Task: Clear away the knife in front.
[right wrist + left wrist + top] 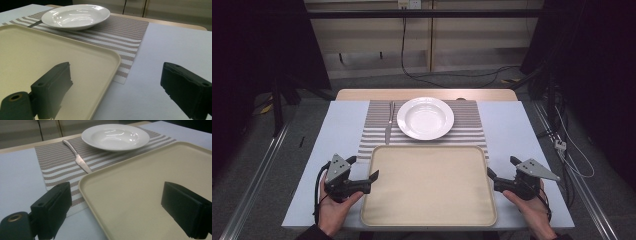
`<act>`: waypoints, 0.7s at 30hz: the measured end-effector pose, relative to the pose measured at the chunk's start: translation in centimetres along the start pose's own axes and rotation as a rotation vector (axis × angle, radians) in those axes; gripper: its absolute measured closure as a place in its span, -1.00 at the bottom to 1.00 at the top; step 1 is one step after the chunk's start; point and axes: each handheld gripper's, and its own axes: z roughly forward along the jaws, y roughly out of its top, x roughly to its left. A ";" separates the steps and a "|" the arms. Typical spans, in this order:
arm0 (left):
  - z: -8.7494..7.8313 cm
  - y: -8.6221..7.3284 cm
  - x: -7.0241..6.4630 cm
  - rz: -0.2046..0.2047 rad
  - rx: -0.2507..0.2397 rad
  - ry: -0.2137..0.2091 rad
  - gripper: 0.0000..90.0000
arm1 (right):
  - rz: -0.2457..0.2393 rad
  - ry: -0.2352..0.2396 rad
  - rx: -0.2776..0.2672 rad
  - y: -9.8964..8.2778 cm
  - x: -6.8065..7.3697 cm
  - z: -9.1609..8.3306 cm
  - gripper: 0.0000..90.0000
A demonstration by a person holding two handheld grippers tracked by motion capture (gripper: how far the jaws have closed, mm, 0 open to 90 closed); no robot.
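Observation:
A beige tray (427, 185) lies empty at the near middle of the table. Behind it, a white deep plate (425, 118) sits on a striped placemat (372, 135), with a metal knife (389, 122) to its left. My left gripper (363, 167) is at the tray's left rim and is open. In the left gripper view the left gripper (117, 195) straddles the tray (140, 182) rim, one jaw over the tray and one over the mat. My right gripper (502, 166) is open at the right rim. In its own view the right gripper (116, 72) straddles the tray (37, 50) edge, holding nothing.
The pale blue table top (339, 130) has bare strips left and right of the tray and placemat. A wooden edge (427, 94) runs along the far side. Cables (572, 160) hang off the table's right. The floor and dark frames surround the table.

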 end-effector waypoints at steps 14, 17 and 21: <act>0.7 1.2 -0.1 -0.026 0.068 -0.025 -0.74 | -0.008 0.012 0.005 0.0 0.0 0.0 -0.79; 0.9 1.7 -0.3 0.004 0.061 0.009 -0.77 | -0.012 0.018 0.005 0.0 0.1 0.1 -0.79; 1.3 2.0 -0.2 -0.001 0.085 -0.001 -0.79 | -0.012 0.020 0.006 0.0 0.1 0.2 -0.79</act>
